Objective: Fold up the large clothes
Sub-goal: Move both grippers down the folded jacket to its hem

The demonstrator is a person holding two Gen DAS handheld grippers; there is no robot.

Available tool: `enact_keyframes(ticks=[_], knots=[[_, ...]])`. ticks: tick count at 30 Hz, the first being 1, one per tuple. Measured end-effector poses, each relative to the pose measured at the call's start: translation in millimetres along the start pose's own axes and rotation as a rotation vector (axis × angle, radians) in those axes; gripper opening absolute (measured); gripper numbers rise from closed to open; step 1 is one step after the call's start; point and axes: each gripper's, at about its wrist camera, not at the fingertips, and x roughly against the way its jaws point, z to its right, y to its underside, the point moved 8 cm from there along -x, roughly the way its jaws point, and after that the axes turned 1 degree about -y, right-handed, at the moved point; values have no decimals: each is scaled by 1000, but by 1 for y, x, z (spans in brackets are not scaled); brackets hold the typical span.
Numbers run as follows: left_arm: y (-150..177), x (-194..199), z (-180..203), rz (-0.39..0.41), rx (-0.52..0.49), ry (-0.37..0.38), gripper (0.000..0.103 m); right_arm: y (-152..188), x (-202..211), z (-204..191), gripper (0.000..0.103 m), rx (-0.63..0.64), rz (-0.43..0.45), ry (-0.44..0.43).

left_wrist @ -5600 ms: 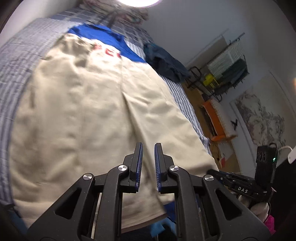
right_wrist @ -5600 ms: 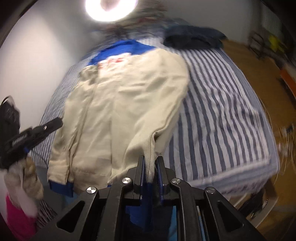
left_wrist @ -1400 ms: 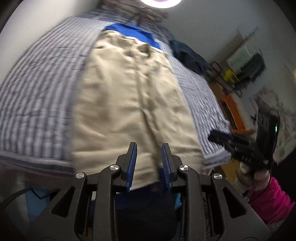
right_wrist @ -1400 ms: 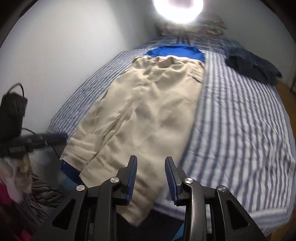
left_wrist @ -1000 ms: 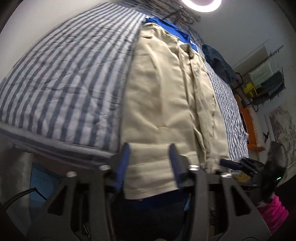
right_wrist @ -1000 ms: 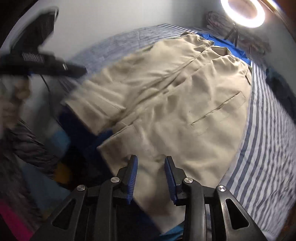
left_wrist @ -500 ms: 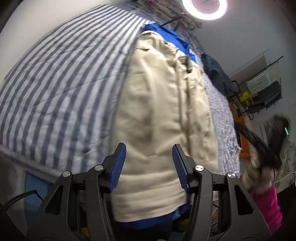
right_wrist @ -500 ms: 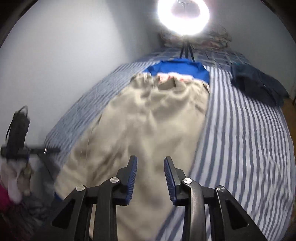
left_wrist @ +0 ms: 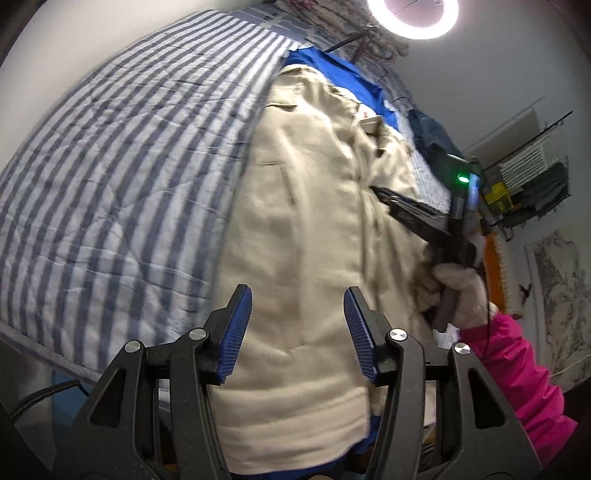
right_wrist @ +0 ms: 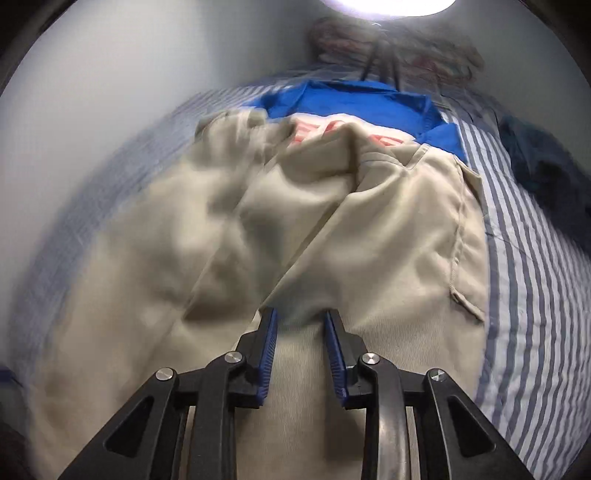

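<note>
On my far left, the striped bed [left_wrist: 110, 177] runs up toward the ring light [left_wrist: 413, 18], its blue-and-white cover bare on that side. My left gripper [left_wrist: 297, 325] hangs over the near edge of the bed with its fingers [left_wrist: 236, 332] spread wide and released, nothing pinched; the near end of the beige trousers [left_wrist: 306, 221] lies under the gap between them and droops over the bed edge. The trousers stretch lengthwise up the bed, and their far end lies on a blue shirt [left_wrist: 332, 70] near the light stand. Right of that, in the left wrist view, my right gripper [left_wrist: 384, 195] reaches over the middle of the trousers, held by my hand [left_wrist: 461, 291] in a pale glove with a pink sleeve [left_wrist: 517, 373] behind it. From its own camera, the fingers [right_wrist: 267, 350] stand a narrow gap apart and have just been closing; trouser cloth shows between them, but the pads do not press it. Farthest right, a dark garment [right_wrist: 543, 155] lies on the stripes.
</note>
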Motion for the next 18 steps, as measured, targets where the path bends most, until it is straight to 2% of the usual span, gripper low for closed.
enact_keyframes(ticks=[4, 7, 12, 14, 16, 18], knots=[[-2, -2, -22, 4, 57, -6, 53, 4, 13, 6, 28, -41, -21, -40], [-3, 0, -23, 33, 39, -1, 53, 19, 48, 2, 29, -21, 0, -77], [-19, -19, 0, 37, -102, 24, 53, 85, 98, -26, 29, 42, -62, -152], [-32, -32, 2, 33, -142, 1, 53, 116, 107, -33, 29, 41, -100, -155], [-36, -44, -6, 21, -140, -28, 53, 147, 114, -39, 30, 26, -139, -158], [-25, -56, -14, -35, -127, -22, 53, 176, 125, -45, 30, 59, -145, -118]])
